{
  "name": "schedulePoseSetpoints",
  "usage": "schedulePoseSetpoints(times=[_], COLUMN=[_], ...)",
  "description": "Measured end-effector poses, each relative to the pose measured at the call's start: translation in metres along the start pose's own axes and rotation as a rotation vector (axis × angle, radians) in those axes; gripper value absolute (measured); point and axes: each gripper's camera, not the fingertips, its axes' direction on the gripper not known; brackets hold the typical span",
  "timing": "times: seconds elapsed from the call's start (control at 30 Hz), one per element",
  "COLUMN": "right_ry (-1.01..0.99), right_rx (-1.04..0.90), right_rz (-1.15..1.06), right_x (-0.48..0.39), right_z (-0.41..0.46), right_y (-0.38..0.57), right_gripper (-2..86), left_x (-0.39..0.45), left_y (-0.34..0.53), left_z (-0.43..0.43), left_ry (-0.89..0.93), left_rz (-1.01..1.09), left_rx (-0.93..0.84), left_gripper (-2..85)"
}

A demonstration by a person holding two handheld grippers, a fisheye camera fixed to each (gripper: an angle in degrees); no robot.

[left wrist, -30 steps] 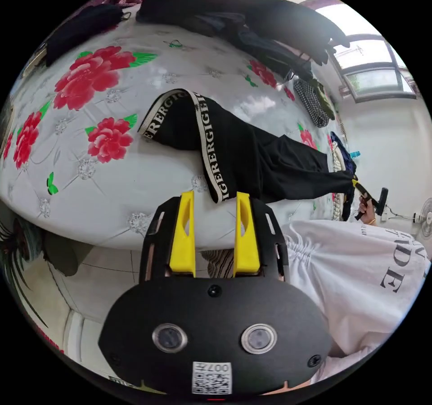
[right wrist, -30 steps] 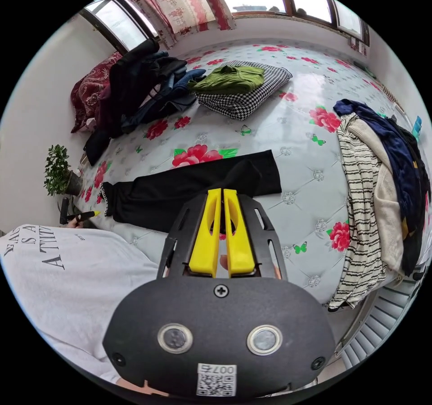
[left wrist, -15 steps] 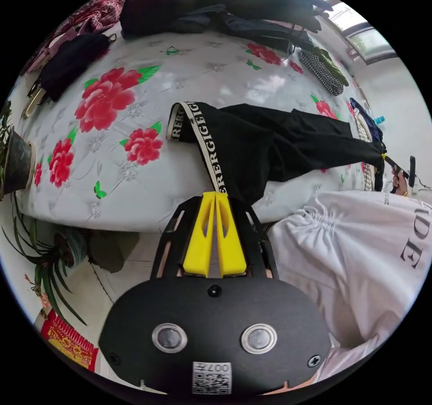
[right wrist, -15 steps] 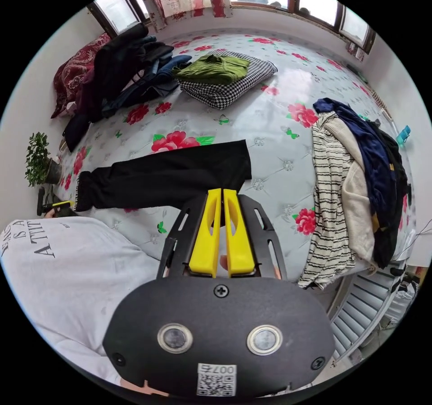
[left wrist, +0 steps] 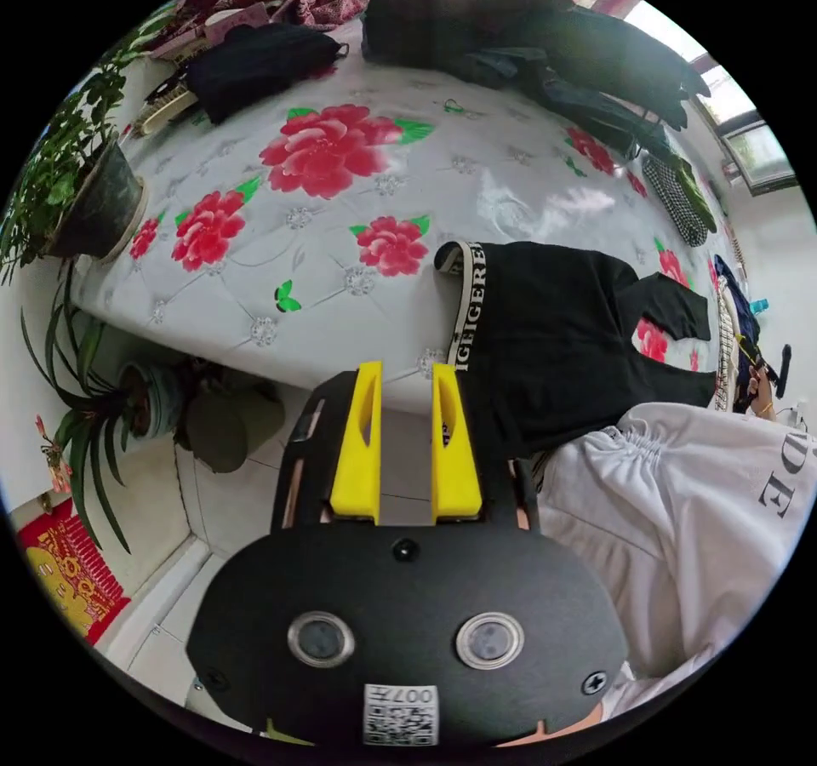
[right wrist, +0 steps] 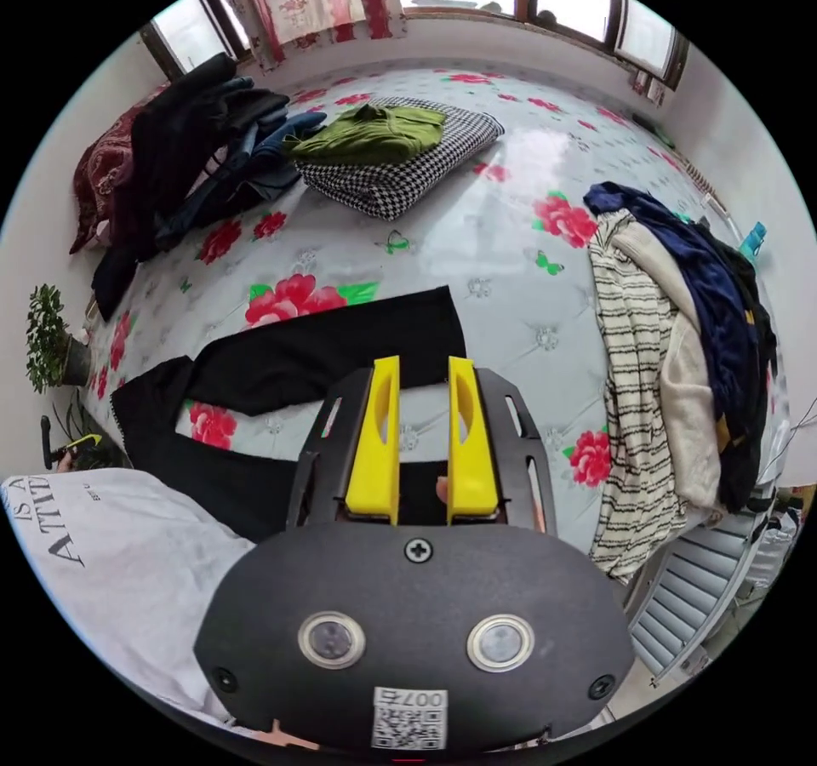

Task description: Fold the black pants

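Pants (left wrist: 553, 332) lie flat near the bed (left wrist: 340, 204) edge, legs splayed apart, both left claw (left wrist: 405, 383) and right claw (right wrist: 423, 374) parted and empty; risk, as I judge it: uneven legs fold crooked, or cloth slides off the slick edge.

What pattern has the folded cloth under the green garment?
Black-and-white houndstooth cloth, clearest in the right gripper view.

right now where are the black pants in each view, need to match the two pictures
Left gripper view: black pants lie right of centre, lettered waistband nearest the left gripper.
Right gripper view: the pants lie left of centre, legs apart, above the right gripper.
Shared landmark: houndstooth cloth.
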Motion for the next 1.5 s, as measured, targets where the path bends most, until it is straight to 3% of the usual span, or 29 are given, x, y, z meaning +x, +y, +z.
schedulePoseSetpoints(times=[0.2,0.3,0.37,0.43,0.53,0.6,0.67,0.8,0.9,0.97,1.1,1.23,1.33,1.5], right_ry=[0.055,0.069,0.103,0.074,0.022,-0.011,-0.088,-0.101,-0.091,-0.067,-0.091,-0.096,-0.129,0.073], right_rx=[-0.064,-0.108,-0.238,-0.14,-0.182,-0.05,0.232,0.491,0.374,0.167,0.159,0.159,0.096,0.091], right_rz=[-0.041,0.017,0.05,0.087,0.05,0.001,-0.063,-0.125,0.019,0.167,0.282,0.142,0.006,-0.188], right_x=[-0.029,-0.029,-0.031,-0.033,-0.038,-0.043,-0.046,-0.037,-0.001,0.03,0.041,-0.007,-0.055,-0.102], right_z=[0.073,0.107,0.144,0.132,0.123,0.083,-0.004,-0.093,-0.073,-0.03,-0.026,-0.023,0.0,-0.009], right_y=[-0.08,-0.103,-0.106,-0.103,-0.11,-0.113,-0.102,-0.054,-0.019,0.007,0.036,0.017,-0.014,-0.045], right_gripper=[6.8,6.8,5.4,3.1,0.7,0.2,0.0,-0.1,0.0,0.3,0.9,1.9,3.1,4.5], left_x=[0.051,0.081,0.102,0.116,0.128,0.131,0.132,0.13,0.136,0.139,0.146,0.152,0.149,0.15], left_y=[-0.095,-0.131,-0.151,-0.16,-0.172,-0.174,-0.171,-0.154,-0.146,-0.149,-0.156,-0.167,-0.173,-0.161], left_z=[0.011,0.03,0.053,0.069,0.067,0.064,0.056,0.034,0.032,0.036,0.036,0.057,0.059,0.057], left_ry=[0.081,0.034,-0.047,-0.124,-0.135,-0.118,-0.097,-0.041,-0.041,-0.05,-0.094,-0.186,-0.145,-0.149], left_rz=[0.141,0.182,0.195,0.194,0.221,0.231,0.232,0.179,0.182,0.179,0.186,0.176,0.124,0.126], left_rx=[-0.023,-0.103,-0.194,-0.258,-0.292,-0.275,-0.247,-0.124,-0.082,-0.096,-0.104,-0.176,-0.188,-0.159], left_gripper=[14.1,15.4,16.1,15.5,13.2,12.4,12.2,12.3,12.4,12.6,13.2,12.6,12.9,13.1])
